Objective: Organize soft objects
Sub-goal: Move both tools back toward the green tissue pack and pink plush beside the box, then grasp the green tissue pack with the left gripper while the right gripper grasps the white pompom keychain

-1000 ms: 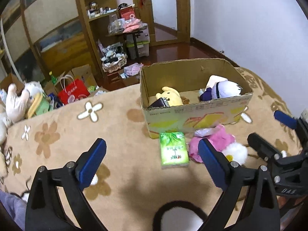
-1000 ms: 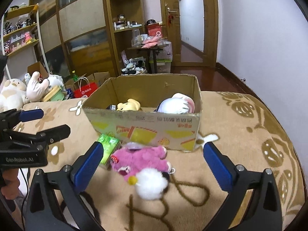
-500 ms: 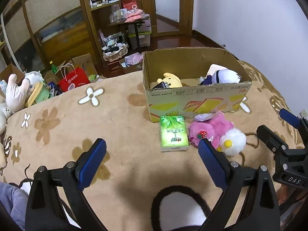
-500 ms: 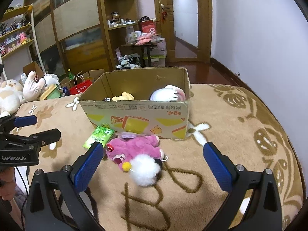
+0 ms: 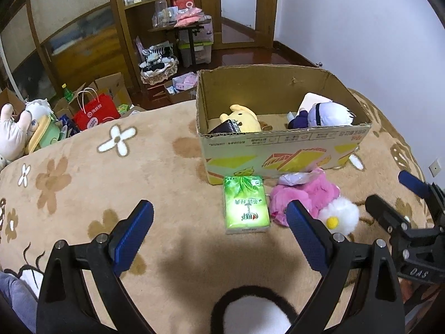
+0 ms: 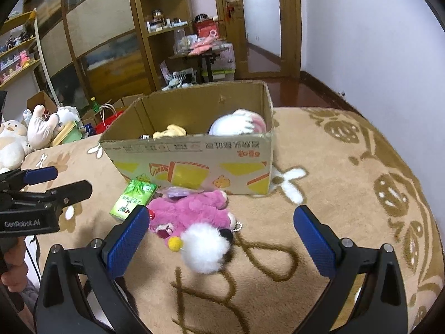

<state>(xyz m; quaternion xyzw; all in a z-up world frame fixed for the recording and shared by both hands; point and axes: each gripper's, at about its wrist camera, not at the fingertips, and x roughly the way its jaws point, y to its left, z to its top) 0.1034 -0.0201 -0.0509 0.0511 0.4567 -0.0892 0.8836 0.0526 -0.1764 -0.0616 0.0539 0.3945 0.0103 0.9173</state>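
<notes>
Both views pulled back over the last second. Left claw (image 5: 219, 229) and right claw (image 6: 219, 233) spread, empty. Pink plush (image 6: 192, 214) and tissue pack (image 5: 246, 204) lie mid-frame, touching the box (image 6: 194, 150) front; grasp pending.

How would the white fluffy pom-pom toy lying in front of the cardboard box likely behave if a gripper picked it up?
The white pom-pom toy looks fluffy, so it would probably squash between the fingers and feel light. Its rounded shape suggests it might roll if nudged across the blanket. It touches the pink plush; whether they are joined cannot be told, so that may drag along.
</notes>
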